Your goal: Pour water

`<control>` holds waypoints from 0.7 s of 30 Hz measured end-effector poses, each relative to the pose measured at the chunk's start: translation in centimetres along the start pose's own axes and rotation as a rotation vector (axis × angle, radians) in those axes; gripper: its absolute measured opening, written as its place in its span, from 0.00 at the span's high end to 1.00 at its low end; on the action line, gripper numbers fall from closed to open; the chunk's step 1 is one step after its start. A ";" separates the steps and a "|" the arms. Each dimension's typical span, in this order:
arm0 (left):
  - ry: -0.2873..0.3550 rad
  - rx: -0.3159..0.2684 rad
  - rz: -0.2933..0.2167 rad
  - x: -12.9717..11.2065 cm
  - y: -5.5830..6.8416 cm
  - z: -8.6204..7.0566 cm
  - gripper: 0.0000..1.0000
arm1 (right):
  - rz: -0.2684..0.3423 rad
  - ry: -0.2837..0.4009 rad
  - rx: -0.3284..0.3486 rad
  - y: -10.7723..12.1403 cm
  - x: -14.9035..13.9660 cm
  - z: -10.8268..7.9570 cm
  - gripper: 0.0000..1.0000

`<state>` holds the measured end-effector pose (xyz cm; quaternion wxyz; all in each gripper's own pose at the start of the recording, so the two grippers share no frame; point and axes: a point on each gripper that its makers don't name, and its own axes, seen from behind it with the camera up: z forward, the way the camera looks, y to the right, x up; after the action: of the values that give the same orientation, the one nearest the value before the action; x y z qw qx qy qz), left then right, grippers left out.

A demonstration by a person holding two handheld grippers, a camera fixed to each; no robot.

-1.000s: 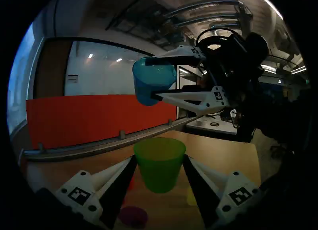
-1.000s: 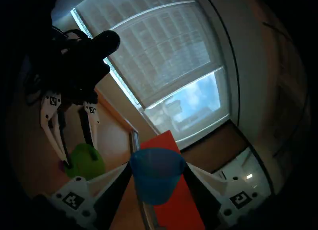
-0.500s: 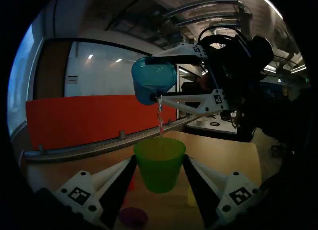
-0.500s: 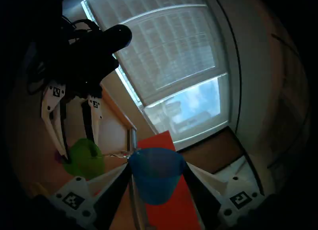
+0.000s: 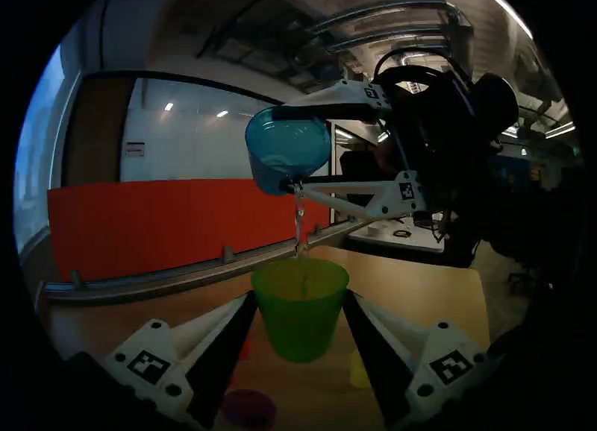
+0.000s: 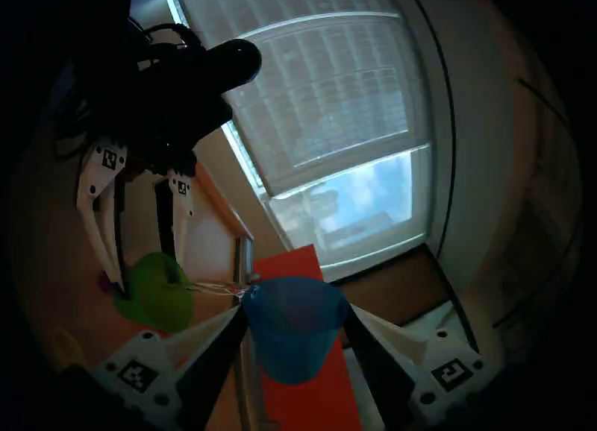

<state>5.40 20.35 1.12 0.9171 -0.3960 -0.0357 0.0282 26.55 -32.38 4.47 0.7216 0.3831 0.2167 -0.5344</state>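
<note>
My left gripper (image 5: 300, 321) is shut on a green cup (image 5: 300, 306), held upright above the wooden table (image 5: 418, 282). Above it, my right gripper (image 5: 295, 148) holds a blue cup (image 5: 286, 149) tipped on its side. A thin stream of water (image 5: 298, 221) falls from the blue cup's rim into the green cup. In the right gripper view, the blue cup (image 6: 293, 326) sits between my right gripper's (image 6: 293, 330) fingers, and water (image 6: 216, 287) runs from its rim toward the green cup (image 6: 155, 293), which the left gripper (image 6: 145, 282) grips.
A purple cup (image 5: 247, 409) and a yellow object (image 5: 360, 371) stand on the table below the green cup. An orange partition (image 5: 172, 218) with a metal rail (image 5: 224, 263) runs behind. A large window with blinds (image 6: 328, 133) is in the right gripper view.
One second ago no water flowed. The blue cup has tipped further and a stream now runs from it into the green cup. The green cup has stayed put.
</note>
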 end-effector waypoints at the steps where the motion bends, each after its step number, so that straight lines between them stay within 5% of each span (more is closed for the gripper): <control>1: 0.000 0.001 0.001 0.0 0.0 0.0 0.16 | -0.002 0.000 0.000 0.0 0.0 0.0 0.09; 21: -0.005 -0.003 0.024 0.2 0.4 0.0 0.16 | -0.069 -0.005 -0.016 0.6 0.2 0.2 0.09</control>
<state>5.56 20.65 0.85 0.9161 -0.3975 -0.0334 0.0402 27.15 -32.55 4.64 0.7062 0.3682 0.2322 -0.5584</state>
